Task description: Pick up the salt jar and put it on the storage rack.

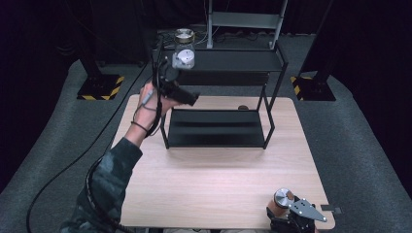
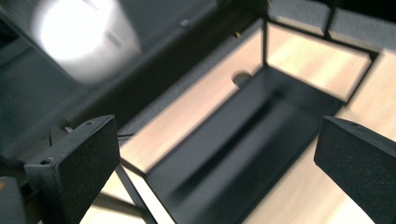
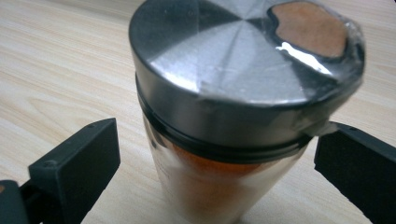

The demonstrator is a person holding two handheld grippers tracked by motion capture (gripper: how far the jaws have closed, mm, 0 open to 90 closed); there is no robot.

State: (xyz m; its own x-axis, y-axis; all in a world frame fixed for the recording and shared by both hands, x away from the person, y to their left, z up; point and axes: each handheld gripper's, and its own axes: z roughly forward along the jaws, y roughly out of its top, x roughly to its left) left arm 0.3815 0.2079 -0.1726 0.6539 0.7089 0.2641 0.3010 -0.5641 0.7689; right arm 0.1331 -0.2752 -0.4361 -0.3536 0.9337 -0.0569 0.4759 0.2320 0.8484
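Jars are going onto the black shelf (image 1: 221, 127), which we take as our landmark. The left gripper (image 1: 180, 92) hovers at the shelf's upper left corner, jaws wide and empty. Just beside it on the top tier stands a white-lidded jar (image 1: 184, 57), apparently set down already, though blur in the left gripper view makes us unsure. A second jar (image 1: 184, 36) stands behind it.

Well in front of the shelf, at the table's (image 1: 218, 189) near right corner, the right gripper (image 1: 284, 213) has its open jaws either side of a steel-lidded jar (image 3: 233, 112) of orange powder, not pressing on it.

Next we should close on that jar below the lid and carry it to a tier. The shelf's side posts and the left arm stand in the path.
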